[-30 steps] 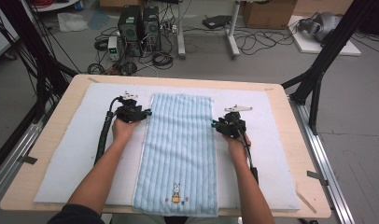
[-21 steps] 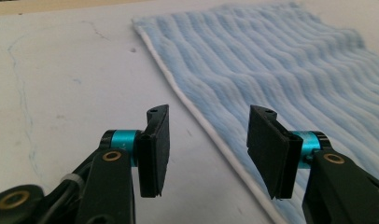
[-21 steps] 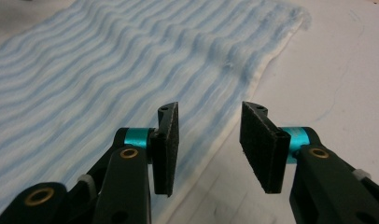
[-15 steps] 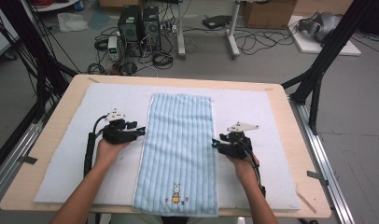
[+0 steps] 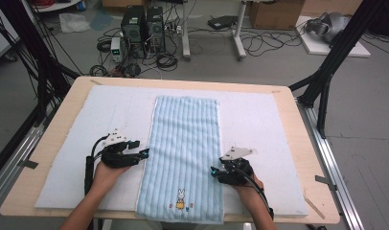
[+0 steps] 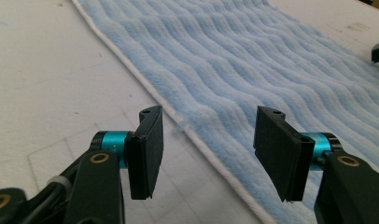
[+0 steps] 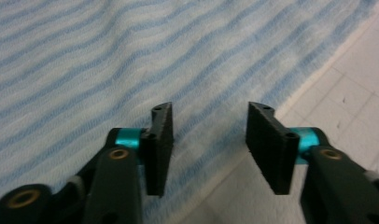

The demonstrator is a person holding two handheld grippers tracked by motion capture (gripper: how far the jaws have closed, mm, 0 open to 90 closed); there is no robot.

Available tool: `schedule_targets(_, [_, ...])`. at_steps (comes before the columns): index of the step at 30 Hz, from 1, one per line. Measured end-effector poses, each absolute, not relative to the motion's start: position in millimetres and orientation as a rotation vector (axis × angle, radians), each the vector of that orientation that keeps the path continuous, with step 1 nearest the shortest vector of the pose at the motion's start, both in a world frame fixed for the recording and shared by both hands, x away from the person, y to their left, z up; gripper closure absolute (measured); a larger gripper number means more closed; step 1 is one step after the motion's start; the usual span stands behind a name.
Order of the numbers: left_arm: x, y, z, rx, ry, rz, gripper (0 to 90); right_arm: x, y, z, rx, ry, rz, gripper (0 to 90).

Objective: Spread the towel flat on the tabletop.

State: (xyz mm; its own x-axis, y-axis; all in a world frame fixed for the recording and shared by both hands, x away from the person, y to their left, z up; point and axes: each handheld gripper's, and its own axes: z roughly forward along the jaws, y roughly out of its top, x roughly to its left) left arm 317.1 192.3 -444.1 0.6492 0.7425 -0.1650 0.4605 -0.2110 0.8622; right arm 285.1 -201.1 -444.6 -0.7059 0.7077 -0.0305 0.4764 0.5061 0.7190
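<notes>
Wood makes up the table [image 5: 298, 143], and a white mat [image 5: 259, 115] covers most of its top. On the mat lies a light blue striped towel [image 5: 185, 143], flat and long, running from the far side to the near edge. Near its close end is a small picture of a bunny [image 5: 181, 195] with tiny marks beside it, too small to read. The floor behind is grey, with black computer boxes [image 5: 144, 24], lots of tangled cables [image 5: 159, 60], a cardboard box [image 5: 274, 12] and black metal poles [image 5: 336, 57].

The left hand-held gripper [image 5: 143, 153] sits at the towel's left edge, and its jaws have just been opening; that edge runs between them, untouched. The right hand-held gripper [image 5: 214, 171] sits at the right edge, jaws also just opening, apart over the towel's border.
</notes>
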Motion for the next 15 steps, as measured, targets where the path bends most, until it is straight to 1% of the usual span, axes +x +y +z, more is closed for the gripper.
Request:
schedule_targets(1, [316,191,-444,1.861,0.949,0.346,43.1,285,-203,-445,1.001,2.424,1.024,42.3])
schedule_targets(2, [314,188,-444,1.876,0.926,0.337,43.5,285,-206,-444,1.013,2.406,1.050,43.5])
schedule_targets(4, [311,183,-444,1.908,0.863,0.313,53.9,286,-212,-441,1.058,2.352,1.113,43.3])
schedule_targets(5, [310,181,-444,1.929,0.832,0.307,66.4,287,-216,-439,1.071,2.323,1.133,43.3])
schedule_targets(8, [307,170,-445,1.976,0.768,0.278,77.6,290,-223,-437,1.111,2.279,1.152,42.0])
schedule_targets(10, [307,166,-448,2.020,0.763,0.282,81.2,292,-227,-438,1.146,2.256,1.151,41.2])
schedule_targets(12, [307,164,-451,2.071,0.793,0.288,81.8,293,-229,-438,1.158,2.244,1.160,41.1])
schedule_targets(15, [304,165,-451,2.086,0.796,0.295,84.2,294,-231,-437,1.162,2.238,1.165,40.9])
